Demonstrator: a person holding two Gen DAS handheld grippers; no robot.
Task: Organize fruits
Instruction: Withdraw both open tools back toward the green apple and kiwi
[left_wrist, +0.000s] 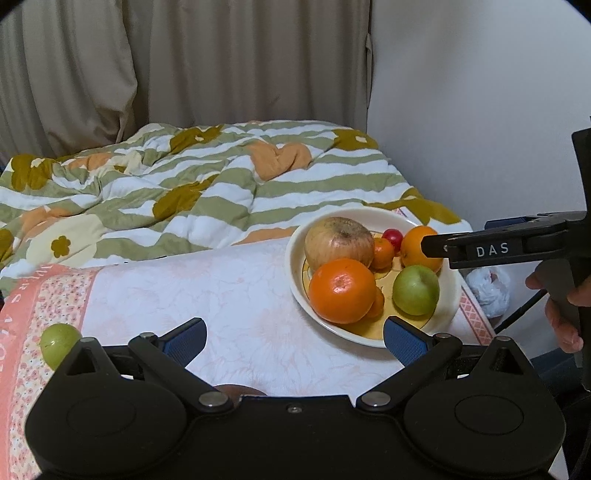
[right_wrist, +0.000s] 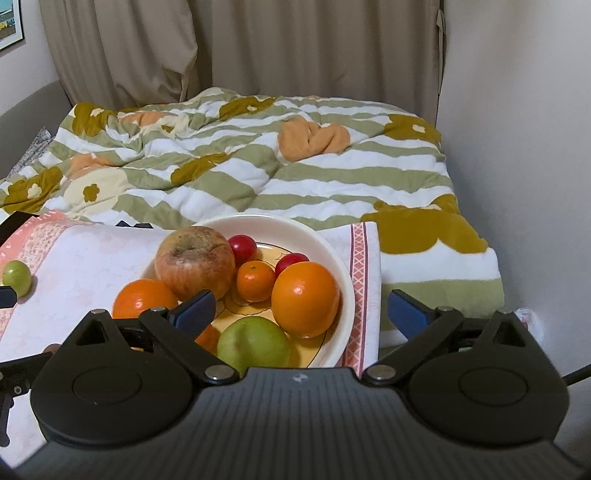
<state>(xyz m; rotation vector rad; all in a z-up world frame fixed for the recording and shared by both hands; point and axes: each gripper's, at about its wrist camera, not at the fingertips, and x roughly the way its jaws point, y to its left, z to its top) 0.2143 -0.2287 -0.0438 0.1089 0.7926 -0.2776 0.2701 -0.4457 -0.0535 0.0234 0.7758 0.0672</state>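
Observation:
A cream bowl (right_wrist: 280, 221) on the pink-edged cloth holds a russet apple (right_wrist: 195, 258), a big orange (right_wrist: 306, 299), a second orange (right_wrist: 144, 297), a small mandarin (right_wrist: 255, 280), two red cherry fruits (right_wrist: 242, 247) and a green apple (right_wrist: 253, 345). My right gripper (right_wrist: 301, 310) hangs open just over the bowl's near side, its pads touching no fruit. A small green fruit (left_wrist: 59, 343) lies alone on the cloth at the left. My left gripper (left_wrist: 295, 341) stands open over bare cloth, between that fruit and the bowl (left_wrist: 295, 258). A finger (left_wrist: 487, 249) of the right gripper reaches over the bowl's right rim.
A striped flowered quilt (left_wrist: 207, 184) covers the bed behind the cloth-covered surface (left_wrist: 221, 295). A wall closes the right side, with a white plastic bag (left_wrist: 487, 291) below it. A brown round thing (left_wrist: 236, 389) is mostly hidden behind my left gripper. A person's hand (left_wrist: 561, 317) holds the right gripper.

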